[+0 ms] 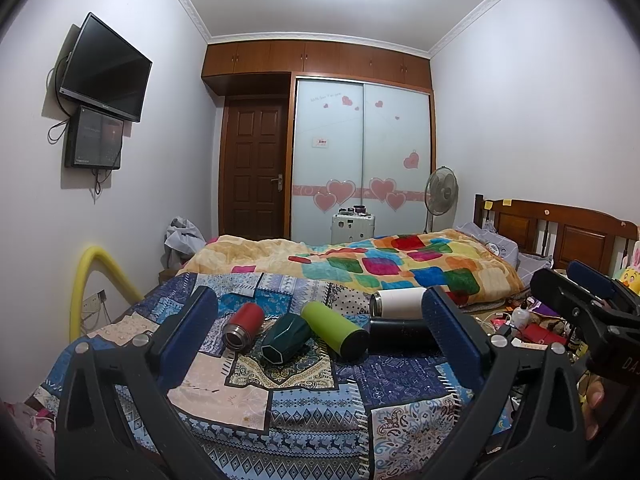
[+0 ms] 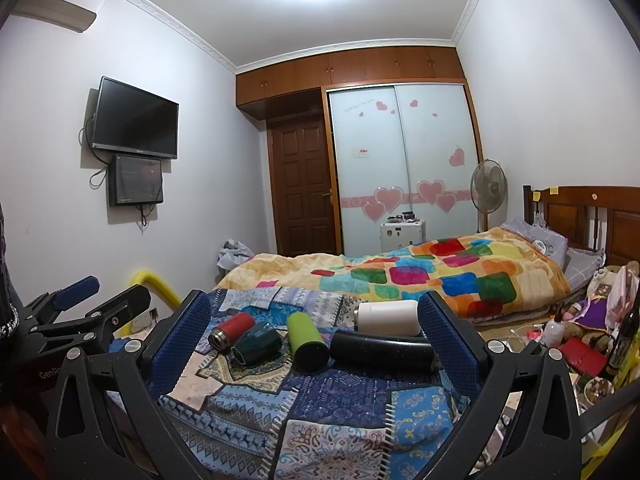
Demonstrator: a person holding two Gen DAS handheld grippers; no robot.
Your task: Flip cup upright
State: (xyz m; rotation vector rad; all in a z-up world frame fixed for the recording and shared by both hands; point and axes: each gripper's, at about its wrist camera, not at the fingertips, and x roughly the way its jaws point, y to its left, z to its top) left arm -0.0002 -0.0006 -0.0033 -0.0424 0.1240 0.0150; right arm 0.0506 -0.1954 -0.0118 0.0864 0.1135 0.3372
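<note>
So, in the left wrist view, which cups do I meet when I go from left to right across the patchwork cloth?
red cup → dark green cup → lime green cup → black cup. All four lie on their sides. The white cup lies behind the black one, so I leave it out of the order.

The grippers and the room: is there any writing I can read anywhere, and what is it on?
"GenRo", cut off at the edge: left gripper, seen from the right wrist.
"DAS", cut off: right gripper, seen from the left wrist.
Too small or blurred to read: script on the wardrobe door, its small sticker, the lower wall screen, the TV brand mark.
The five cups show no readable text.
</note>
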